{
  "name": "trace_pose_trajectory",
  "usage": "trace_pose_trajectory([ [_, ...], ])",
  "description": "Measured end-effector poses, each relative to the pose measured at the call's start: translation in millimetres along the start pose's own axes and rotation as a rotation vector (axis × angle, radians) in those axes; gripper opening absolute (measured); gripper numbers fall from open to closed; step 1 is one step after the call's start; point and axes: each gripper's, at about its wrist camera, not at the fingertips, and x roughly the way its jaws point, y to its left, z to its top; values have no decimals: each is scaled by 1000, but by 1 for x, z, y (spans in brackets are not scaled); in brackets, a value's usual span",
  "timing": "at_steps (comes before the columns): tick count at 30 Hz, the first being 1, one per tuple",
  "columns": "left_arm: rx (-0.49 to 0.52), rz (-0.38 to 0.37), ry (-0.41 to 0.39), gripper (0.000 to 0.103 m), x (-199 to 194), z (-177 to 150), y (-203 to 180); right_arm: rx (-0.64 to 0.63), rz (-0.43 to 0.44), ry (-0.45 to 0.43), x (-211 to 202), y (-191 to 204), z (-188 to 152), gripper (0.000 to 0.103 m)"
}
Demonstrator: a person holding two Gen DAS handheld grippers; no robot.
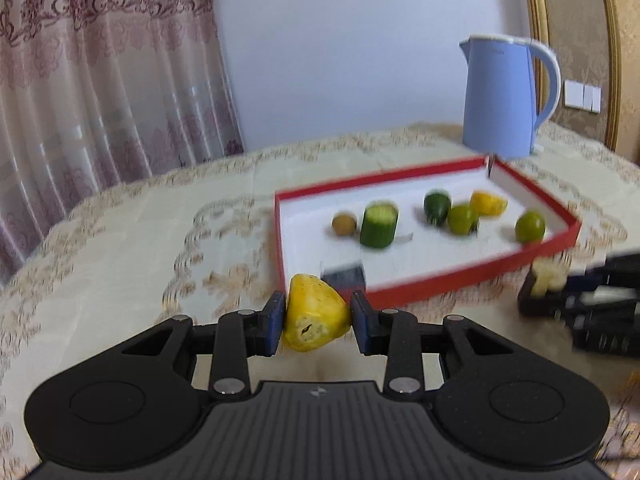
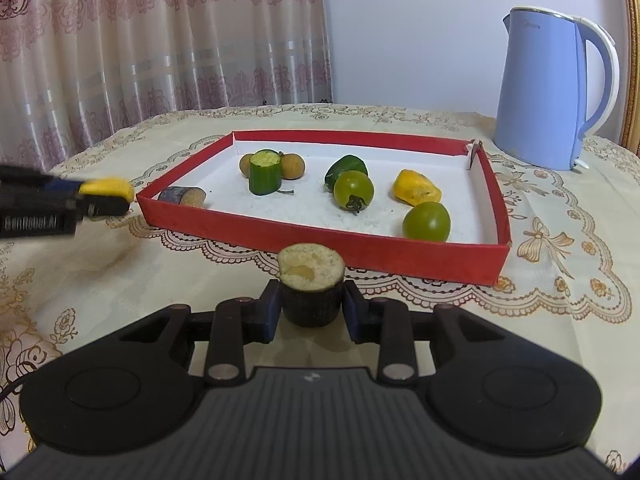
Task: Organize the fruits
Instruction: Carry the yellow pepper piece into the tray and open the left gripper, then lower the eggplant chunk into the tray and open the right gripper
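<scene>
left gripper [image 1: 318,318]: clamped on yellow fruit piece [image 1: 314,314], just outside red tray [image 2: 320,236] | right gripper [image 2: 310,306]: clamped on dark-skinned chunk [image 2: 311,288], before tray's near wall

Matte black ribbed tool [image 2: 308,310] body, blue pads [image 2: 273,312], silver pivot pins, white lettering.

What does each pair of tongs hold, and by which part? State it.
Left tongs: a yellow piece, pinched across its sides. Right tongs: a dark-skinned chunk, gripped on its sides, cut face up.
</scene>
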Motion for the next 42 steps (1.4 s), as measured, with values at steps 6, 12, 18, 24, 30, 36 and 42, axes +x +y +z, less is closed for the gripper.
trace_pose_trajectory([
  [6, -13, -79, -46, 34, 22, 44, -10, 8, 2, -5, -1, -1, 0, 31],
  [12, 17, -150, 25, 34, 74, 69, -44, 35, 5, -12, -5, -5, 0, 31],
  [18, 153, -99, 49, 34, 108, 69, -91, 51, -4, -19, -10, -9, 0, 31],
  [24, 156, -31, 70, 68, 114, 63, -89, 63, -17, -38, -19, -14, 0, 31],
  [30, 26, 40, 6, 79, 74, 58, -41, 72, -12, -89, -24, -23, 18, 31],
  [36, -174, 131, 18, 81, 38, 37, 29, 76, -29, -108, -5, -32, 44, 31],
  [42, -295, 169, 15, 81, 16, 5, 63, 89, -53, -91, 28, -38, 57, 31],
])
